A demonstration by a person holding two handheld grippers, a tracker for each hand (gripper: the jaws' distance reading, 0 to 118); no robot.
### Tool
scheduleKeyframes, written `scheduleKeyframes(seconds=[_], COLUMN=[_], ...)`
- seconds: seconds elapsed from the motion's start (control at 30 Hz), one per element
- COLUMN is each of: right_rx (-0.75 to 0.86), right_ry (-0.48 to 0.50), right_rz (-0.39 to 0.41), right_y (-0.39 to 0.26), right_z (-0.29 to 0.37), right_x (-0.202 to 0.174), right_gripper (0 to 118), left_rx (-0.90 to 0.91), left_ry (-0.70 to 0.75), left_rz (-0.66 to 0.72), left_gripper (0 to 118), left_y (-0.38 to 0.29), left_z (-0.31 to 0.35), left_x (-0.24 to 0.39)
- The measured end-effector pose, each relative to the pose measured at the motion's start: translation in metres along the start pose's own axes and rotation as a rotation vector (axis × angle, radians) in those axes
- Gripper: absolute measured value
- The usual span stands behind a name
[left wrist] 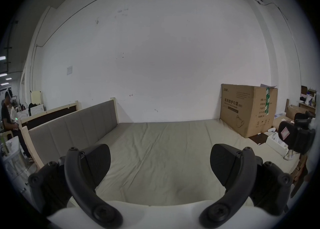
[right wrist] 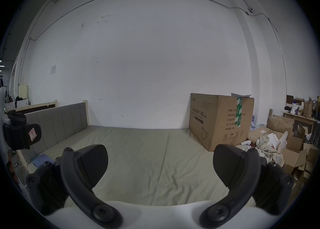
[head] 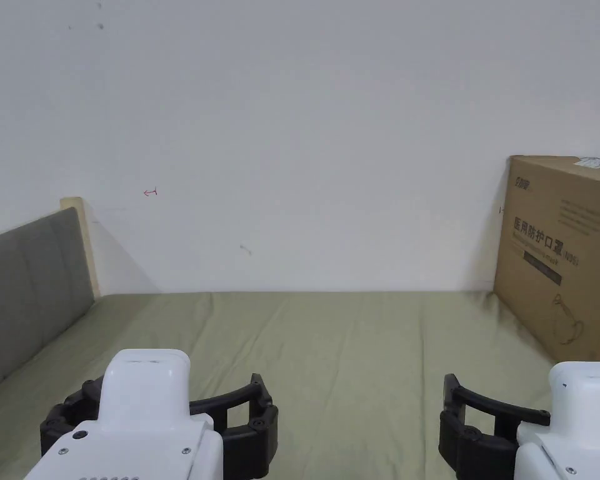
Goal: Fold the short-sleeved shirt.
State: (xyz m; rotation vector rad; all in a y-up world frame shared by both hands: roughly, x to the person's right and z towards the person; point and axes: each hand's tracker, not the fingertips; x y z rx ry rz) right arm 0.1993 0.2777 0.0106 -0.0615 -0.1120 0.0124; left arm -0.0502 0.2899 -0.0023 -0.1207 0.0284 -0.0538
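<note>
A bed with an olive-green sheet [head: 355, 350] lies in front of me, lightly creased. My left gripper [head: 174, 384] hovers over the sheet's near left part, jaws wide apart with nothing between them [left wrist: 160, 153]. At the near right, my right gripper [head: 542, 406] is held at about the same height, likewise open [right wrist: 160, 151] with nothing in it. Each gripper view also catches the other gripper at its edge: the right gripper [left wrist: 297, 134] and the left gripper [right wrist: 20, 132]. A heap of plaid and white cloth [right wrist: 270, 148] lies off the bed to the right.
A grey padded headboard [head: 30, 281] runs along the bed's left side. A large cardboard box [head: 561, 250] stands on the far right corner against the white wall. Opened boxes [right wrist: 294, 153] clutter the floor to the right. A person [left wrist: 7, 111] stands far off left.
</note>
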Motion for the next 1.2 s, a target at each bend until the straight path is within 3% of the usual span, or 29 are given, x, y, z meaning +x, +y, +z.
scheduleKeyframes(seconds=[0.37,1.2], right_rx=[-0.020,-0.038], right_ry=[-0.011,-0.015], right_rz=[0.021,0.027], right_y=[0.001,-0.004], right_z=[-0.007,-0.022], right_x=[-0.004,0.000], right_gripper=[118,118], left_rx=[-0.070,-0.004], left_ry=[0.012,0.017], left_rz=[-0.046,-0.004], left_gripper=[116,116], left_y=[-0.001,0.005], left_z=[-0.007,-0.016], left_x=[0.007,0.002])
